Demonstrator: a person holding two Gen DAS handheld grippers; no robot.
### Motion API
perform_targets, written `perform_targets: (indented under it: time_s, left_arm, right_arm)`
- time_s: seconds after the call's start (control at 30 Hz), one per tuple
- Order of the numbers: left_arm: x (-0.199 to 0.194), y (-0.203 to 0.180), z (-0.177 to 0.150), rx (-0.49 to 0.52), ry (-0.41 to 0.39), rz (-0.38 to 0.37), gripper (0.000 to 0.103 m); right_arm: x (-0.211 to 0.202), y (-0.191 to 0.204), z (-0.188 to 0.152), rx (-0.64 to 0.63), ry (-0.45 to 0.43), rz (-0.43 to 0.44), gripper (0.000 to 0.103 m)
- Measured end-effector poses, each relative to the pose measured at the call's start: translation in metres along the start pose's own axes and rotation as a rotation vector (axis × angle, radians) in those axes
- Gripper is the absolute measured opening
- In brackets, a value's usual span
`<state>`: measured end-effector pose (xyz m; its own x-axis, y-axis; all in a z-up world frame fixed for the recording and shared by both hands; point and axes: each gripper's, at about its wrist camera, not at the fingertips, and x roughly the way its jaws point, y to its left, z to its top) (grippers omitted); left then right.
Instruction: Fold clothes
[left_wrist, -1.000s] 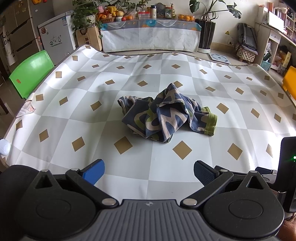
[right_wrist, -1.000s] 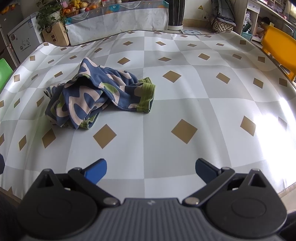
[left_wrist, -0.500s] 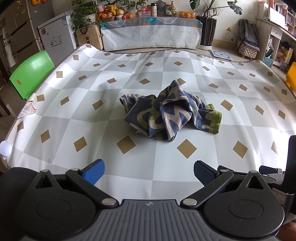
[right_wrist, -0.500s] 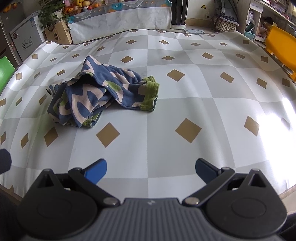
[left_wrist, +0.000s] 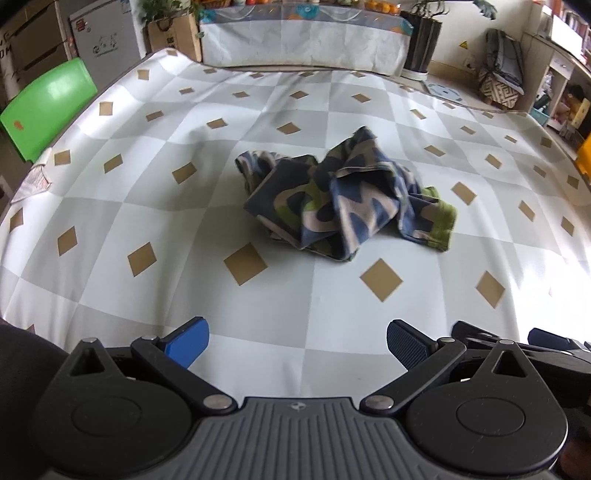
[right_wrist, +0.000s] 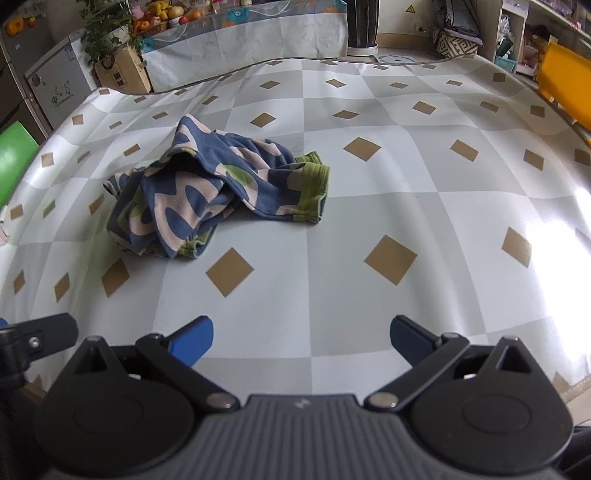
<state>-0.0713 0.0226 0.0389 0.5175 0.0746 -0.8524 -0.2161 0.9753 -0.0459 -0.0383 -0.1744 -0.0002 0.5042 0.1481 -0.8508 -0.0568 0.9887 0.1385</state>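
You see "OM" on cardboard box (left_wrist: 22, 59), beyond table's far left corner. Other labels too blurred.

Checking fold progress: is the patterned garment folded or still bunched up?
Bunched up. The garment lies in a crumpled heap on the tablecloth, with layers overlapping unevenly and no jaws touching it.

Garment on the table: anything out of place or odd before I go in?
The garment lies crumpled in a heap, layers twisted over each other, its green band bunched at one end. That suits an unfolded start. The tablecloth shows no spill or tear. Left gripper and right gripper are open, short of the cloth.
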Motion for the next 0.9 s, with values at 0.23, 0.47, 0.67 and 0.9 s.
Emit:
perform_targets:
  time_s: [0.23, 0.47, 0.67, 0.9]
  left_arm:
    - [0.015, 0.011, 0.017, 0.021, -0.017, 0.018, 0.103]
    - [0.034, 0.017, 0.040, 0.060, -0.018, 0.050, 0.103]
    - [0.055, 0.017, 0.059, 0.079, 0.009, 0.052, 0.103]
    - [0.079, 0.029, 0.089, 0.019, 0.029, 0.078, 0.103]
  right_arm:
    - [0.008, 0.003, 0.015, -0.002, 0.052, 0.053, 0.101]
    - [0.012, 0.007, 0.041, -0.099, 0.022, 0.102, 0.100]
    - [0.030, 0.004, 0.068, -0.115, 0.042, 0.136, 0.100]
    - [0.057, -0.010, 0.100, -0.046, 0.063, 0.125, 0.099]
